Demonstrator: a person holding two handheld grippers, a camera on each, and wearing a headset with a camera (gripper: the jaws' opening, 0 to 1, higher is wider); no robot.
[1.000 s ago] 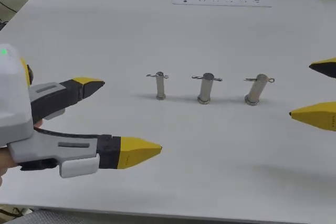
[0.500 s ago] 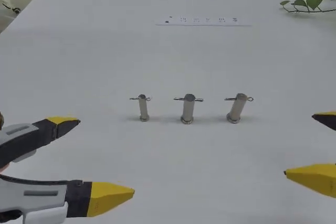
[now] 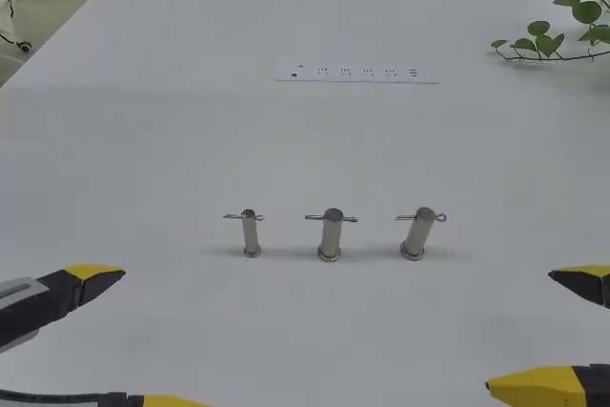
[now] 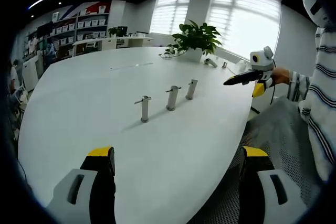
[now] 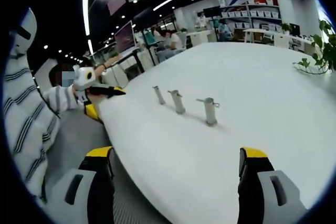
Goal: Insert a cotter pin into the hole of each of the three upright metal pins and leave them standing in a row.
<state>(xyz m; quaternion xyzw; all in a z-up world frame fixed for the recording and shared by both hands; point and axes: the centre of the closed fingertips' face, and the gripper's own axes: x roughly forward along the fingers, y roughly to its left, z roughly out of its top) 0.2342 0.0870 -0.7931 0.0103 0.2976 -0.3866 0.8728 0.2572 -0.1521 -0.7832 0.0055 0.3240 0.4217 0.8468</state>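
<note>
My left tool (image 4: 178, 153) stands wide, nothing between its jaws; my right tool (image 5: 176, 153) is just as wide and just as empty; both hang low in the frame, well apart from the work. The three pins stand in a row at the middle of the head view on the white tabletop (image 3: 191, 140): the left pin (image 3: 251, 234), the middle pin (image 3: 331, 235) and the right pin (image 3: 416, 234), which seems to lean a little. Each looks to have a cotter pin (image 3: 331, 218) crossing it near the top, so I judge the job done or nearly so. These pins look like hard, smooth steel on narrow feet; I expect them to be stiff, slippery and easy to knock over. If I must steady one, I take the shank low, below the cross hole; the wire is thin and springy, best pinched at its looped end.
</note>
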